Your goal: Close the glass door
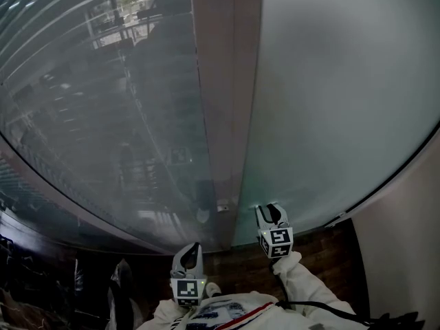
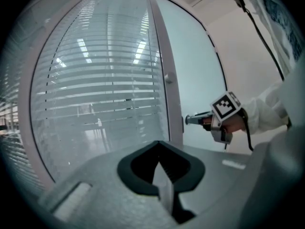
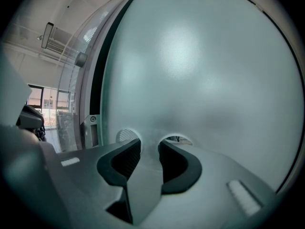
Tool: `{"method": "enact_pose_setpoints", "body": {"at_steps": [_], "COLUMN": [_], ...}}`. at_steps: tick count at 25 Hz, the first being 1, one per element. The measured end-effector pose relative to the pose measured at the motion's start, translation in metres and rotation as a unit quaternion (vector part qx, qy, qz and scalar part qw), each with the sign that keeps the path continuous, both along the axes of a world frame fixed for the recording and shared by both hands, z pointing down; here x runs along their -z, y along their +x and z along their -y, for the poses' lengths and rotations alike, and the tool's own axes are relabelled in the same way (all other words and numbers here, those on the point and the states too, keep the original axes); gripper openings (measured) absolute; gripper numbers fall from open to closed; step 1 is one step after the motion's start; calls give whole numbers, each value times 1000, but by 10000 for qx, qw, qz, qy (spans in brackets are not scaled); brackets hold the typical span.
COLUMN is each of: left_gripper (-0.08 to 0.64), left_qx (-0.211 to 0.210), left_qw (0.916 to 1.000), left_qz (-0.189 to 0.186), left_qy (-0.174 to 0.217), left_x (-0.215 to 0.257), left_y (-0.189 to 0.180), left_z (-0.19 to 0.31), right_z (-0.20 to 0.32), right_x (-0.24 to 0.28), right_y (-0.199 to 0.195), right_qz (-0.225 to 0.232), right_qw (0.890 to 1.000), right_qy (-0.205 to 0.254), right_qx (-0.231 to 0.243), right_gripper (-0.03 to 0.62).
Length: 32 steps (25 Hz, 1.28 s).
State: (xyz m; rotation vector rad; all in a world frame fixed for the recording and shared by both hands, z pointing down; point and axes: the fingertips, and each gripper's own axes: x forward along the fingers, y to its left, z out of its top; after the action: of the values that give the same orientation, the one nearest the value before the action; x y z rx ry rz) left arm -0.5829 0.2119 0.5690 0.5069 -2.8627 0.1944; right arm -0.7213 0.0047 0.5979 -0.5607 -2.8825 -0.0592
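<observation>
Jaws of the right gripper [image 1: 269,209] stand slightly apart and empty, tips against the frosted glass door [image 1: 330,102] beside the frame [image 1: 230,115]; left gripper [image 1: 192,248], jaws together, hangs nearer.

Horizontal slatted blinds [image 2: 100,80] fill the clear glass partition [image 1: 89,115] on the left, and their slats stand open enough to show a dim room behind. A pale upright frame post [image 1: 227,81] borders this partition on its right side, with a small metal fitting [image 1: 221,205] near its foot. Below lies a dark wooden floor [image 1: 323,253]. A plain white wall [image 1: 405,253] rises at the far right. In the right gripper view a long fixture [image 3: 47,35] hangs at the ceiling, a metal bracket [image 3: 92,120] carries one screw, and a bright window [image 3: 50,104] shows far off.
</observation>
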Motion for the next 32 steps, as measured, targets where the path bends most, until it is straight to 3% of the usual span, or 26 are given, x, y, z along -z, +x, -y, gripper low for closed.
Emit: {"method": "enact_pose_setpoints", "body": {"at_steps": [12,22,32], "left_gripper": [2,2,2], "left_qx": [-8,35,-172], "left_qw": [10000,9998,9997], "left_qz": [-15,27,-149], "left_qy": [-45,177,33], "left_x": [-8,-11,-37], "left_y": [2,10,22], "left_z": [-8,-26,-39], "right_z": [1,2,7], "right_x": [1,2,5], "right_y": [-1,2,1], "right_qz": [-6,-41,49], "right_qw": [10000,9998,9997], "right_qy": [-44,-91,-78], "right_qx": [-71,-172,-232], "right_gripper": [129,129,129]}}
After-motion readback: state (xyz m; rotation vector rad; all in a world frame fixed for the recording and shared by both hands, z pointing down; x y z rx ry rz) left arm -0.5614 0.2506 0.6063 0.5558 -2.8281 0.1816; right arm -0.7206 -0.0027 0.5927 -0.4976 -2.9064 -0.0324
